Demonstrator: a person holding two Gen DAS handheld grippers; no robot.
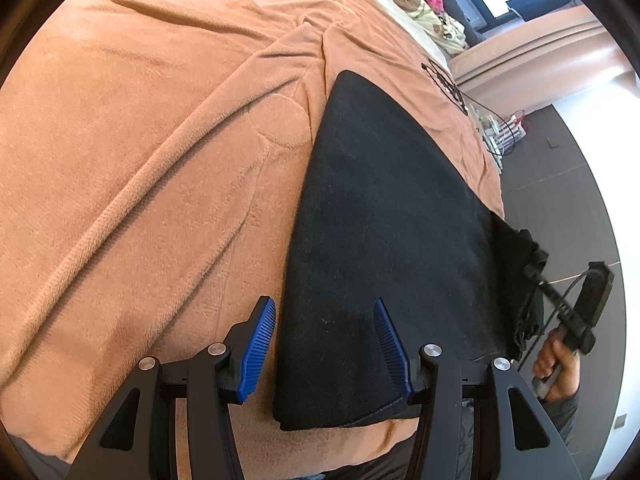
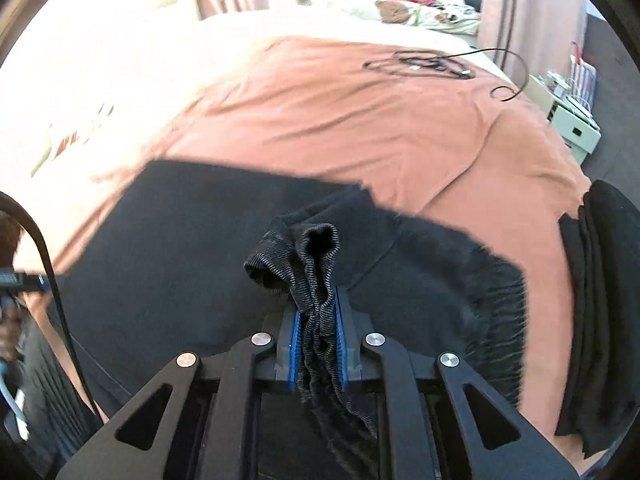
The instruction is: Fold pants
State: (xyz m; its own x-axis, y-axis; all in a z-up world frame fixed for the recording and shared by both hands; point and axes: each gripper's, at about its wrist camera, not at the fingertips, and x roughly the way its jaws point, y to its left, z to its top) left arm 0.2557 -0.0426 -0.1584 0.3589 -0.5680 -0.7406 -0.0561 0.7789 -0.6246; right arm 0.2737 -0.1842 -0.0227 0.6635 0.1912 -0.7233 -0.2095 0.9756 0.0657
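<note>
Black pants (image 1: 380,240) lie folded lengthwise on an orange blanket (image 1: 140,140) over a bed. My left gripper (image 1: 326,340) is open, its blue pads astride the near end of the pants, just above the cloth. My right gripper (image 2: 318,344) is shut on the bunched ribbed waistband (image 2: 316,272) of the pants (image 2: 200,248), lifting that end off the bed. In the left wrist view the right gripper (image 1: 576,308) shows at the far right edge, holding the cloth beyond the bed's side.
A black cable (image 2: 424,64) lies coiled on the blanket at the far end. Pillows and soft toys (image 2: 400,4) sit at the bed's head. Another folded black garment (image 2: 600,300) lies at the right edge. A white box (image 2: 576,128) stands on the floor beside the bed.
</note>
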